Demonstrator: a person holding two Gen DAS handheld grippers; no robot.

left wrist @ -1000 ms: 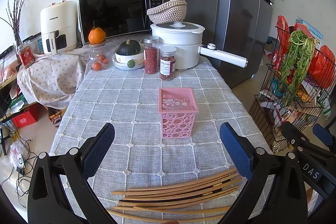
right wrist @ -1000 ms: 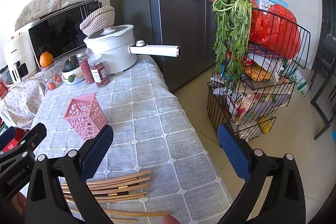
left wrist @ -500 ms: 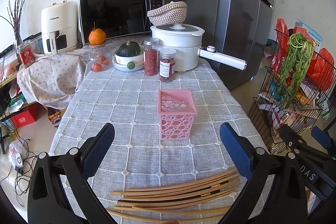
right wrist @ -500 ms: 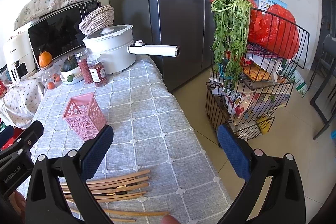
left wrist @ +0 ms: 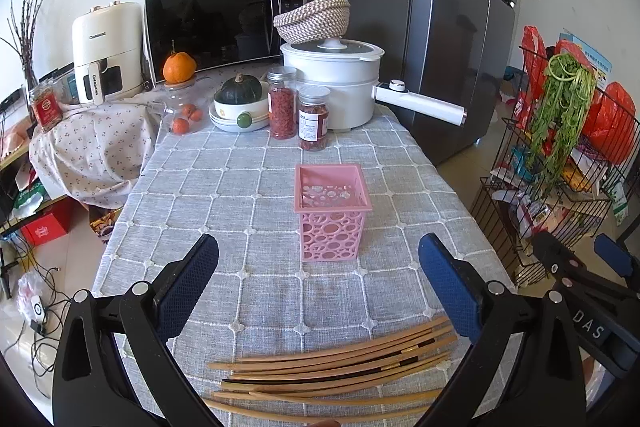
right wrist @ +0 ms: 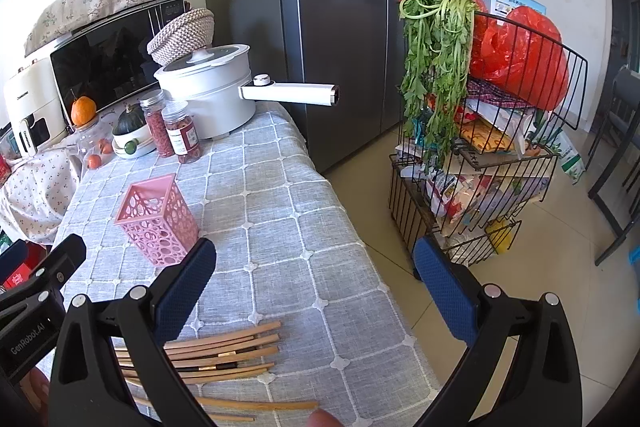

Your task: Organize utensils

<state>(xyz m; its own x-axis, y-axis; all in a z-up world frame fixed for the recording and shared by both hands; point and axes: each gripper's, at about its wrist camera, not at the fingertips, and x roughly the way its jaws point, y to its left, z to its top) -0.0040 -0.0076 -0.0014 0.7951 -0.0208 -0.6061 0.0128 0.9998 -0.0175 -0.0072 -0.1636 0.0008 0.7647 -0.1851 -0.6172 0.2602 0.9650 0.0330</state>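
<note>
Wooden chopsticks (left wrist: 336, 367) flat (loose bundle) — pink basket (left wrist: 331, 213) upright; grippers (left wrist: 318, 267) (right wrist: 314, 269) spread.

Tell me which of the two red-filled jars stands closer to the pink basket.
The shorter jar, the one with a white label, stands nearer the pink basket. The taller jar stands behind it, beside the bowl holding the green squash.

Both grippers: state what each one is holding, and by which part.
Nothing. The left gripper and right gripper are open and empty; the chopsticks lie on the table.
</note>
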